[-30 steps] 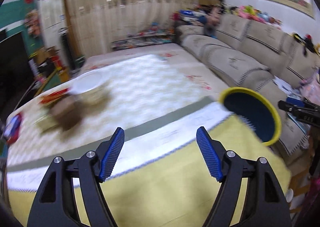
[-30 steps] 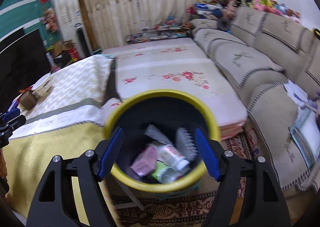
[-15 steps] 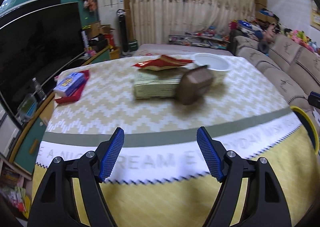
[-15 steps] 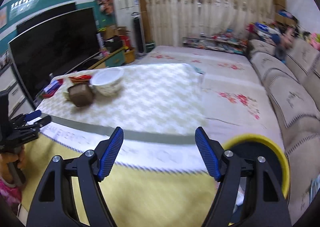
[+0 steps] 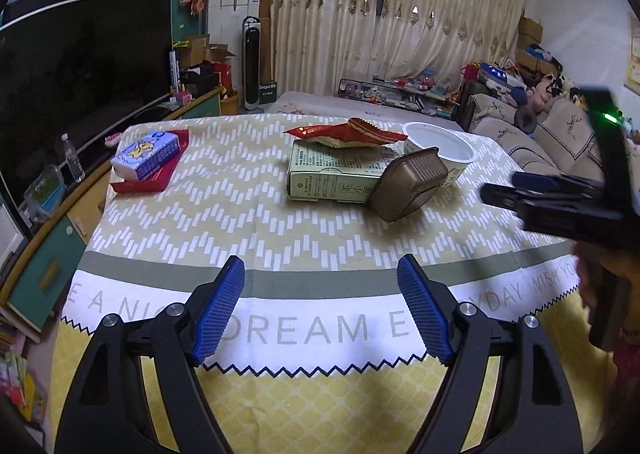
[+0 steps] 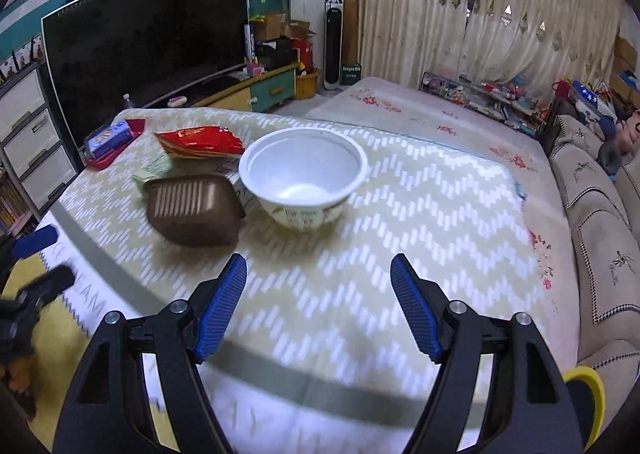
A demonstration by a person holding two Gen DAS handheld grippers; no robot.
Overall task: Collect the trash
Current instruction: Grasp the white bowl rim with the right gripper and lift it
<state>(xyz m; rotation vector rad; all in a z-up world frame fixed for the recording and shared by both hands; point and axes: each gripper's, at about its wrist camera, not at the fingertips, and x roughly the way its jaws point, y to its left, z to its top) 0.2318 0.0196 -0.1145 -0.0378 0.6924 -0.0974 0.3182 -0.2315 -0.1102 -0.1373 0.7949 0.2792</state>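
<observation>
On the table's patterned cloth lie a brown plastic tray (image 5: 408, 184) (image 6: 194, 210), a white paper bowl (image 5: 440, 144) (image 6: 304, 174), a green carton (image 5: 332, 174) and a red snack wrapper (image 5: 344, 132) (image 6: 200, 140) on top of it. My left gripper (image 5: 322, 310) is open and empty over the near cloth edge. My right gripper (image 6: 318, 304) is open and empty, just short of the bowl; it also shows in the left wrist view (image 5: 560, 198). The yellow-rimmed bin (image 6: 584, 394) peeks in at lower right.
A tissue pack (image 5: 146, 152) sits on a red tray (image 5: 150, 178) at the table's far left. A TV (image 6: 144, 50) and cabinet stand left, a sofa (image 6: 600, 206) right, a flowered mat (image 6: 440, 122) behind the table.
Both grippers have swung away from the bin toward the table. The right one has closed in on the bowl and brown tray. Both stay open and empty.
</observation>
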